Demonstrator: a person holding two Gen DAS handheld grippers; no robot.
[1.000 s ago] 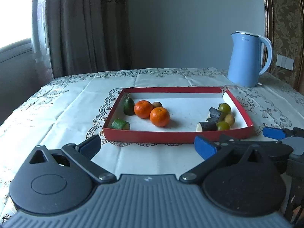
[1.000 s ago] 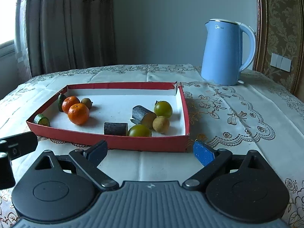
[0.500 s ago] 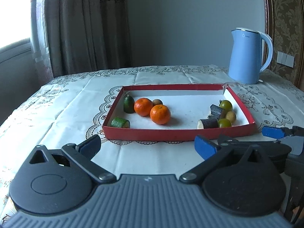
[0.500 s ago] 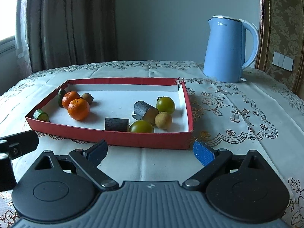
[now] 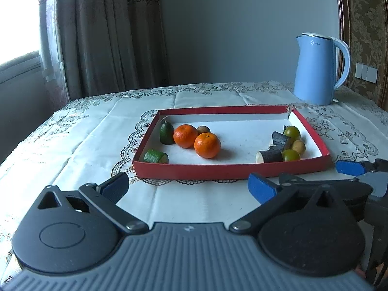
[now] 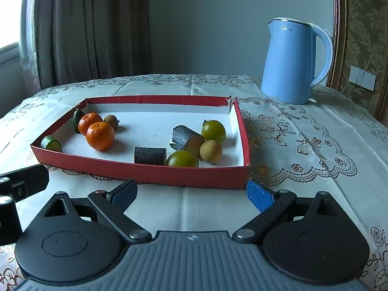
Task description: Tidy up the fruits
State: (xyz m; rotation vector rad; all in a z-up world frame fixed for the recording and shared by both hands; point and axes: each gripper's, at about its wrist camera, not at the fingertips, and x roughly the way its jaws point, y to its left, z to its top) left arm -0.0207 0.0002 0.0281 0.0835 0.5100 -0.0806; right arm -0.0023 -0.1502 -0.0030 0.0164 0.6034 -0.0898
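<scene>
Here my left hand-held gripper (image 5: 188, 186) and right hand-held gripper (image 6: 191, 193) hang released and empty at the bottom of frame, above the worktop (image 6: 303, 169). Mid-frame, the red tray (image 6: 145, 169) holds two oranges (image 6: 100, 135) left, green fruits (image 6: 213, 131) right. Upper right stands a blue kettle (image 6: 291, 63).

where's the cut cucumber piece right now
The cucumber piece lies in the red tray's near left corner, left of the two oranges.
</scene>
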